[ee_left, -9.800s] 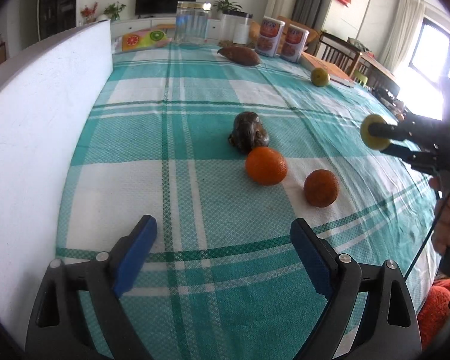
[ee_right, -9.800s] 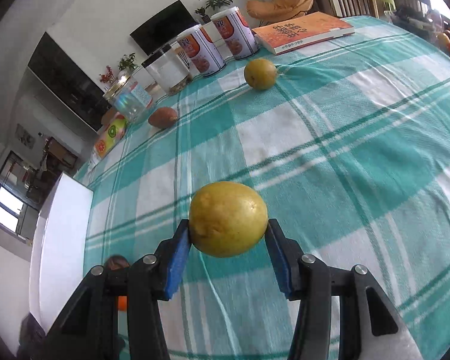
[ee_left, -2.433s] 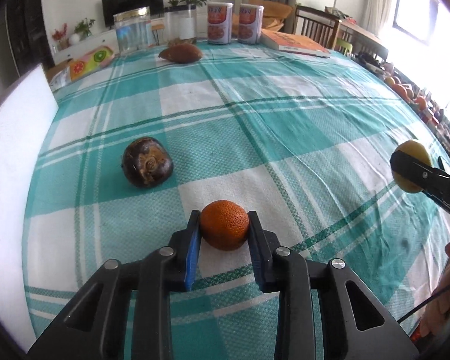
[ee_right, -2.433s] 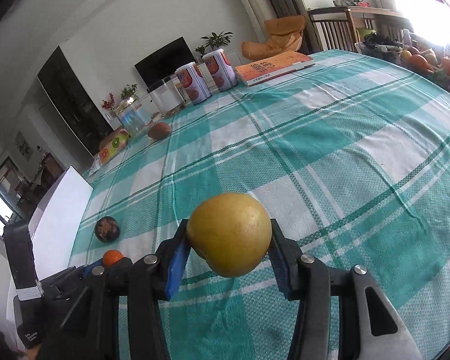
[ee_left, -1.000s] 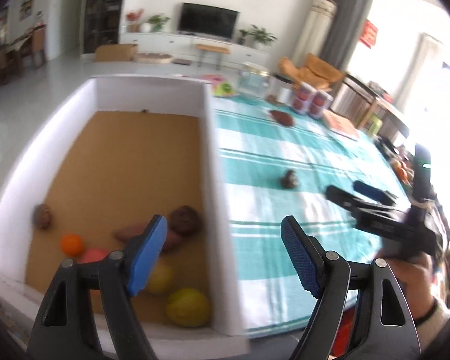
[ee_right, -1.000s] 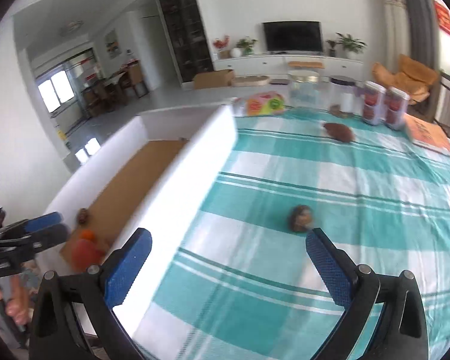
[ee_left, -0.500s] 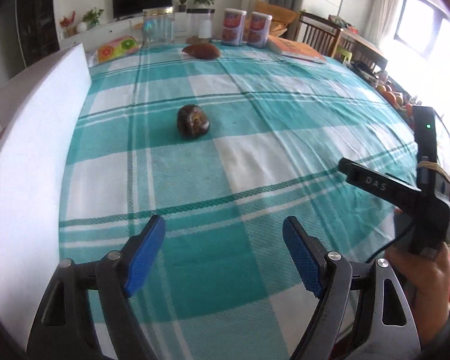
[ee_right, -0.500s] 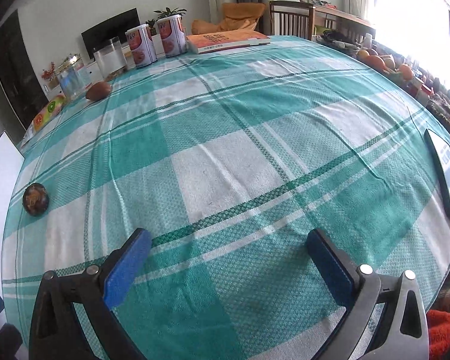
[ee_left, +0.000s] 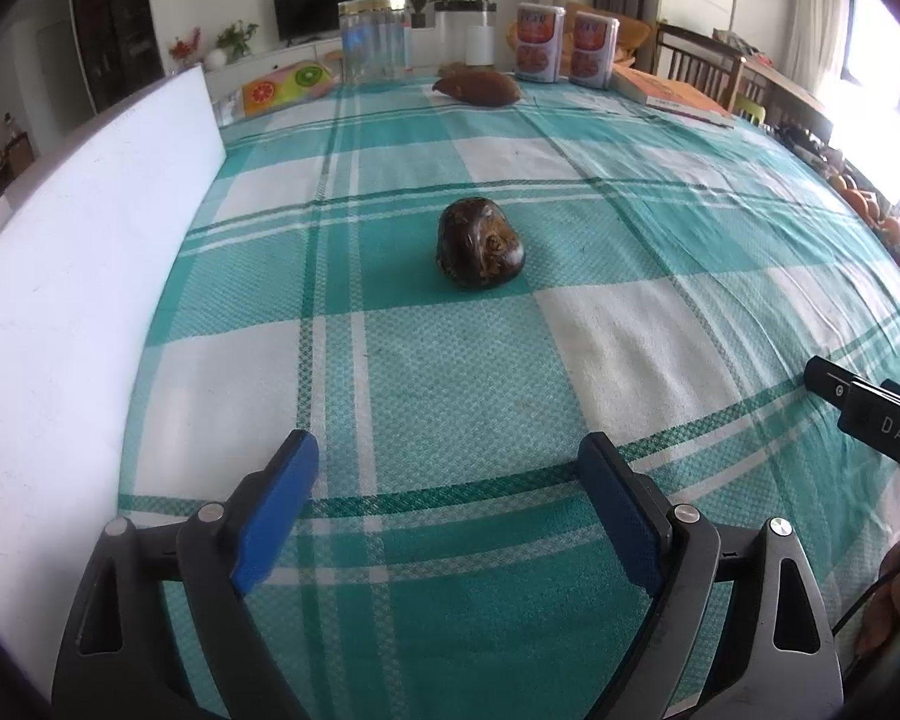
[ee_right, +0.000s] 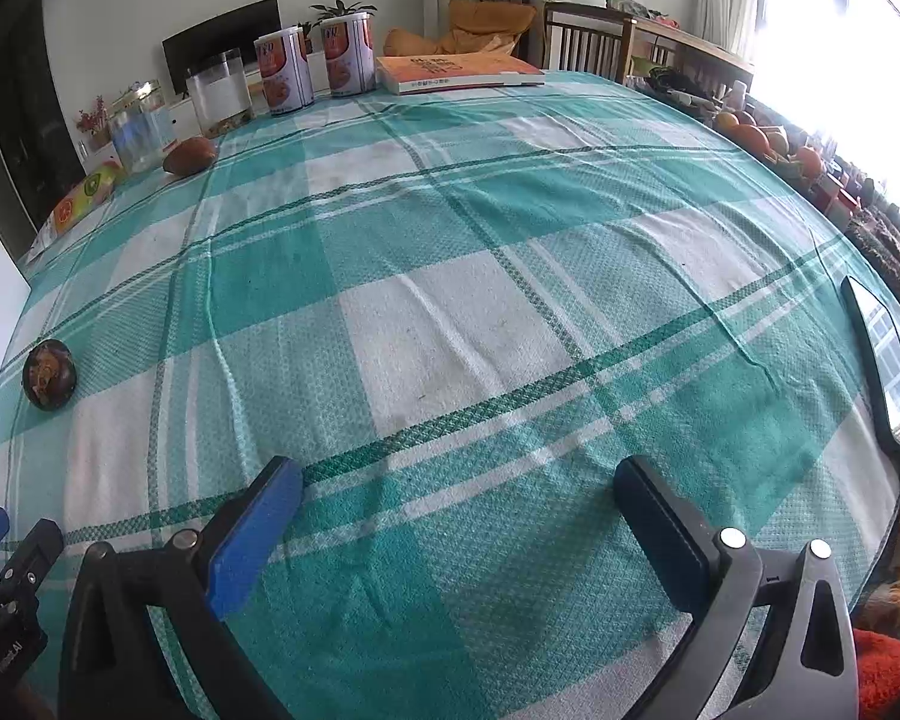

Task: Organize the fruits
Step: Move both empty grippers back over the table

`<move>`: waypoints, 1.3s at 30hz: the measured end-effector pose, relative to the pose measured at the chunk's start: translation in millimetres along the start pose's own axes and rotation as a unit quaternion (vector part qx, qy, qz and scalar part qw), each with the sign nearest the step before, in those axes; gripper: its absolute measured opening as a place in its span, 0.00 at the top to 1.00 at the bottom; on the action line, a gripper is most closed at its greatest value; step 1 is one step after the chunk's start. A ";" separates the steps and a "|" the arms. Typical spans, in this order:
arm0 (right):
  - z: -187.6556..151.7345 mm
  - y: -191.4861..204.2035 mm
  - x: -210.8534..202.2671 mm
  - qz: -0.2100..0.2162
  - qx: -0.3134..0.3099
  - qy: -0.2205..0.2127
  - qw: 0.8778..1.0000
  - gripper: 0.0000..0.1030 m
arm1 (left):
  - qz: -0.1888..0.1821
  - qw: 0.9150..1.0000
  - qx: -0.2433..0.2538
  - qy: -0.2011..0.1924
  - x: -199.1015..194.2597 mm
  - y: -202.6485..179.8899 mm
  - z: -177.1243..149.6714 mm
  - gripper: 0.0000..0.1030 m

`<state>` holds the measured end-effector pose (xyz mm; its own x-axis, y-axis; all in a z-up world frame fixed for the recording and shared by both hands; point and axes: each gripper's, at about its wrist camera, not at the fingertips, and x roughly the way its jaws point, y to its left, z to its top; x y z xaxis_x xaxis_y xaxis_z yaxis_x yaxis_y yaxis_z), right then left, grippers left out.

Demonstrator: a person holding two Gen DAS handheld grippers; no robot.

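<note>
Dark brown fruit (ee_left: 480,243): lying alone on the checked tablecloth (ee_left: 630,324), mid-table, just right of the white box wall (ee_left: 78,276), well apart from both tools.

Left gripper (ee_left: 447,510): ours, fingers spread wide, empty, hovering at the near edge and pointed straight at that fruit; we judge it the next pick.

Right gripper (ee_right: 456,531): fingers wide, empty, over bare cloth to the right.

Reddish-brown fruit (ee_left: 479,88): far end, beside the jar (ee_left: 373,39) and cans (ee_left: 564,45).

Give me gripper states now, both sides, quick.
Left gripper: open, holding nothing, above the tablecloth.
Right gripper: open, holding nothing.
</note>
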<state>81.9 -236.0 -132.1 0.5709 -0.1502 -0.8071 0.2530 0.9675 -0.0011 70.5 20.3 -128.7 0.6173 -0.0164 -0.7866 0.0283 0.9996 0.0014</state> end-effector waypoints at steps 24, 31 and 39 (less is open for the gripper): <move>0.2 0.3 0.6 0.000 0.000 0.000 1.000 0.00 | 0.000 1.000 0.000 0.000 -0.2 -0.4 0.0 0.11; 0.3 0.4 0.6 0.000 0.000 0.000 1.000 0.00 | -0.001 1.000 -0.001 0.000 -0.5 -0.1 0.0 0.11; 0.3 0.5 0.4 0.000 0.000 0.001 1.000 0.00 | -0.036 0.999 -0.020 0.024 9.6 -4.0 20.8 0.10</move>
<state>82.5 -235.6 -132.3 0.5701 -0.1500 -0.8078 0.2523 0.9676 -0.0016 92.7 15.7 -123.4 0.5768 -0.0876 -0.8122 0.0393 0.9961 -0.0794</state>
